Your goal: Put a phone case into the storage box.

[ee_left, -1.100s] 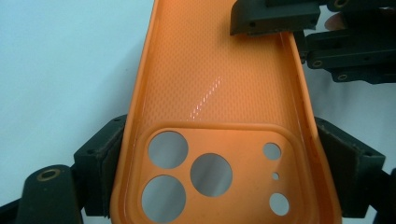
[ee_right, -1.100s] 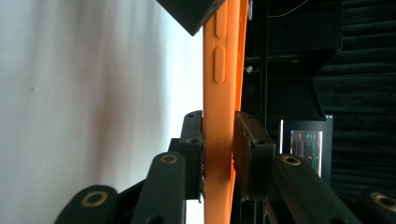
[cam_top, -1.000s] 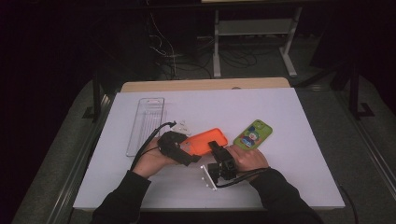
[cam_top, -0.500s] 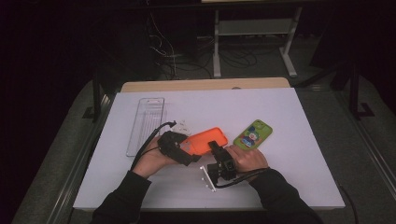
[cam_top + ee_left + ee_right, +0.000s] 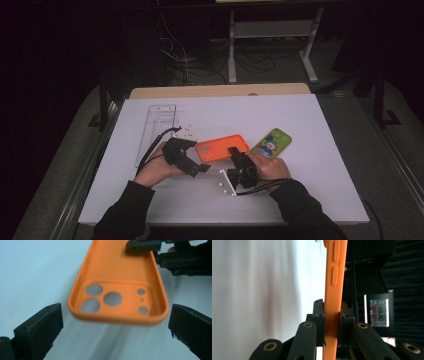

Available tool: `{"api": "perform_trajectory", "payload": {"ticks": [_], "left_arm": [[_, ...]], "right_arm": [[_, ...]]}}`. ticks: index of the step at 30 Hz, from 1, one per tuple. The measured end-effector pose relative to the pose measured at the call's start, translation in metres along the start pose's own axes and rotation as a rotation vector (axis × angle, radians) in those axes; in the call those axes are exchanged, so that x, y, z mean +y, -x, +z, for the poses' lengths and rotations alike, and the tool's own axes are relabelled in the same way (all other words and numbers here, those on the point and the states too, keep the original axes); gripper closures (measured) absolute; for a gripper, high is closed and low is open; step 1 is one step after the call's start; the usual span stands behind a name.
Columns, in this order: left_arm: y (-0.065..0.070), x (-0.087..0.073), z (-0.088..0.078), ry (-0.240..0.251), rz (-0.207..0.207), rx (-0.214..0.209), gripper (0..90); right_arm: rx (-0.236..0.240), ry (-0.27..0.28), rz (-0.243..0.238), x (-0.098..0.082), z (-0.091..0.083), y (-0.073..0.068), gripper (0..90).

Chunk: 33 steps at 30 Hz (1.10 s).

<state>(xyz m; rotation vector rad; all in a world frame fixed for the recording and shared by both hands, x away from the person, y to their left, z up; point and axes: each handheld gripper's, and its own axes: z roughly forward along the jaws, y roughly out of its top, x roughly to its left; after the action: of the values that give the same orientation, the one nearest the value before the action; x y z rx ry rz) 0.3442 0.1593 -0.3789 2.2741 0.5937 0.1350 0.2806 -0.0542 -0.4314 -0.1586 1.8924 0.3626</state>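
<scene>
Orange phone case (image 5: 221, 148) lies near the table's middle, inside face up, camera cut-outs toward the left gripper. Right gripper (image 5: 235, 155) is clamped on the case's near right edge; the right gripper view shows both pads pressed on the rim (image 5: 332, 322), side-button bumps beyond them. Left gripper (image 5: 192, 152): jaws have just been opening and now stand wide apart either side of the case's camera end (image 5: 117, 302), touching nothing. In the earlier high views this gripper sat at the same left end of the case; neither hand has shifted noticeably, and the case lies where it did.

Outward: green phone (image 5: 270, 143) just right of the case, picture on its back, no legible writing. Clear plastic tray (image 5: 156, 131) at the far left. White table (image 5: 300, 190). No readable brands or labels.
</scene>
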Motion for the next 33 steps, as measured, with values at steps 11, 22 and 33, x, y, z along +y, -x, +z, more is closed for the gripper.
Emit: {"api": "perform_trajectory", "payload": {"ticks": [11,22,33], "left_arm": [[-0.005,-0.002,-0.004,-0.001,0.016,0.019,0.0],[-0.003,-0.002,-0.001,0.005,0.017,0.014,0.0],[-0.004,-0.001,-0.002,-0.017,0.026,0.024,0.0]], "right_arm": [[0.065,0.002,0.195,-0.015,0.004,0.010,78.3],[0.136,0.020,0.441,-0.020,0.003,0.022,78.3],[0.228,0.038,0.651,-0.031,0.005,0.034,78.3]]}}
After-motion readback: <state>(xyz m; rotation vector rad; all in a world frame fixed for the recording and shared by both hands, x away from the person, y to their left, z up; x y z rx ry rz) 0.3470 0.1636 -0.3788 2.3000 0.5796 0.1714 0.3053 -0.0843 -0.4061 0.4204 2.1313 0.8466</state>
